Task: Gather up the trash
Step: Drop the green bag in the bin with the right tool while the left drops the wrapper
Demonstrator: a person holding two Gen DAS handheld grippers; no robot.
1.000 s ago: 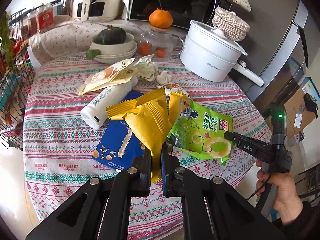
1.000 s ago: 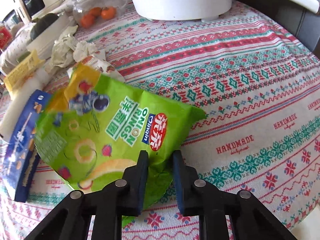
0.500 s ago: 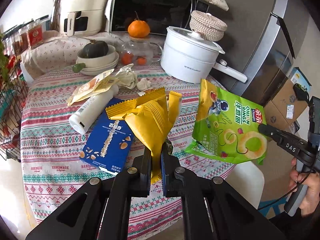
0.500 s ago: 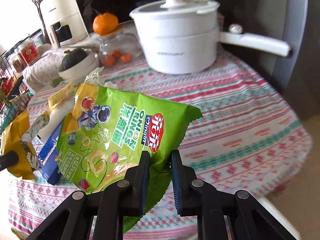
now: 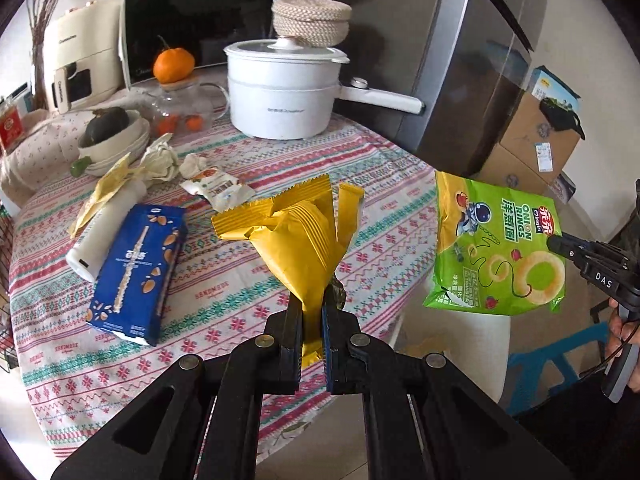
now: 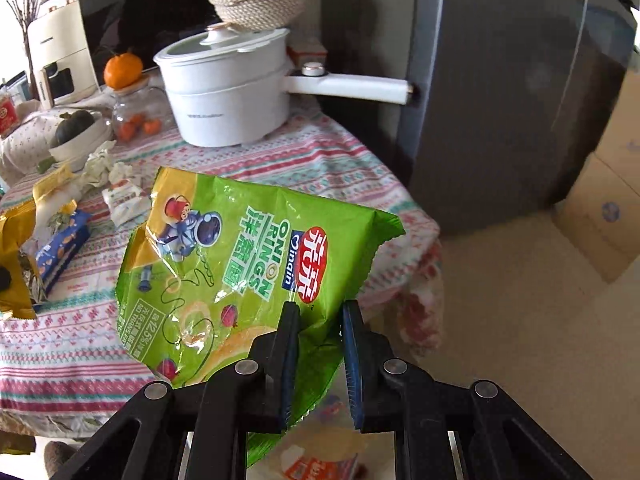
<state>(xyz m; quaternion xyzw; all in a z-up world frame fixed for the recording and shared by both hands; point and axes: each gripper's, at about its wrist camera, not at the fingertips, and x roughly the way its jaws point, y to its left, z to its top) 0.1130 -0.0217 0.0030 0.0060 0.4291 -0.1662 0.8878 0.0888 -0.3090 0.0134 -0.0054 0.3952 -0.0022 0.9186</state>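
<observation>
- Both bags had risen off the table (image 5: 224, 280) since a second earlier.
- Left gripper (image 5: 312, 320) clamped the yellow bag (image 5: 304, 236).
- Right gripper (image 6: 318, 332) pinched the green onion-rings bag (image 6: 240, 264) beyond the table's edge.

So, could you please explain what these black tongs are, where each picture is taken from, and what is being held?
No robot here: a person holds a two-finger gripper in each hand, each with a fisheye camera looking along its fingers. The left camera shows the left gripper shut on a crumpled yellow wrapper, with the right gripper coming in from the side. The right camera shows the right gripper pinching a green onion-rings bag, held past the table's edge. On the tablecloth lie a blue box, a white bottle, tissues, a small white packet and a white pot.
</observation>
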